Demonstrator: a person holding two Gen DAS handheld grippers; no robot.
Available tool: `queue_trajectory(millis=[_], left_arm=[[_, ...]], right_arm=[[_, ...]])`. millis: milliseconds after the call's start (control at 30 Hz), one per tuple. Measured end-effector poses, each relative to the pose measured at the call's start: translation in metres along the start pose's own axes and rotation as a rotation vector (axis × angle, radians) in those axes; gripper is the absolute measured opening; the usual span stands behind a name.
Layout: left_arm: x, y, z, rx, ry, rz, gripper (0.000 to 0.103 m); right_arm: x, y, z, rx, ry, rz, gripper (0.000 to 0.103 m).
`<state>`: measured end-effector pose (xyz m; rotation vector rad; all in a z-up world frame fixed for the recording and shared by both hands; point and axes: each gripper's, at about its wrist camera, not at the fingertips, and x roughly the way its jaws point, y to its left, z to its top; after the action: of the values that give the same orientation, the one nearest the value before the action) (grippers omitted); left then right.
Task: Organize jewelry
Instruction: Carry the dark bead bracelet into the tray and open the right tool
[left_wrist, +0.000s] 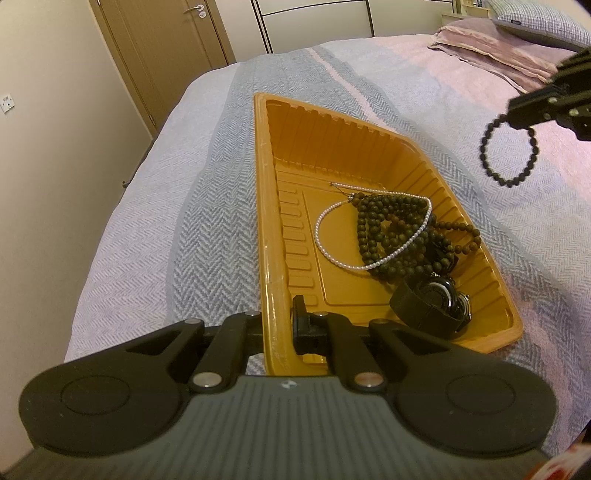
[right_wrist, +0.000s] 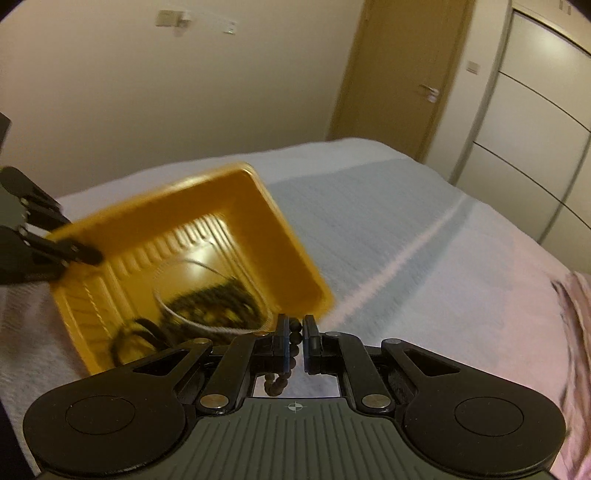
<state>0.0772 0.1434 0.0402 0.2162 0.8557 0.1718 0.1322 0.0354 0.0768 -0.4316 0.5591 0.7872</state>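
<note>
The left gripper (left_wrist: 277, 325) has its fingers closed on the near rim of the orange tray (left_wrist: 264, 221) on the bed (left_wrist: 147, 221), apparently to steady it. Beyond the tray's right wall, the right gripper (left_wrist: 532, 110) hangs in the air with fingers pinched on a black bead bracelet (left_wrist: 509, 149), likely bound for the tray, where a pearl necklace (left_wrist: 334, 254), dark wooden beads (left_wrist: 384, 225) and a black watch (left_wrist: 432, 301) already lie. No writing is legible.

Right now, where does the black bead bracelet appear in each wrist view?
Left wrist view: black bead bracelet hangs upper right from the right gripper, above the bed.
Right wrist view: bottom centre, beads pinched between the gripper's fingers.
Shared landmark: the yellow tray.
</note>
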Motion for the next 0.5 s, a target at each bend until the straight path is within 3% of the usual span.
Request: queue_trajectory(millis=[500], left_arm=[[0.002,0.004,-0.002,-0.014,-0.001,-0.013,0.004]], right_arm=[[0.028,0.052,0.046,-0.072,-0.043,0.132,0.007]])
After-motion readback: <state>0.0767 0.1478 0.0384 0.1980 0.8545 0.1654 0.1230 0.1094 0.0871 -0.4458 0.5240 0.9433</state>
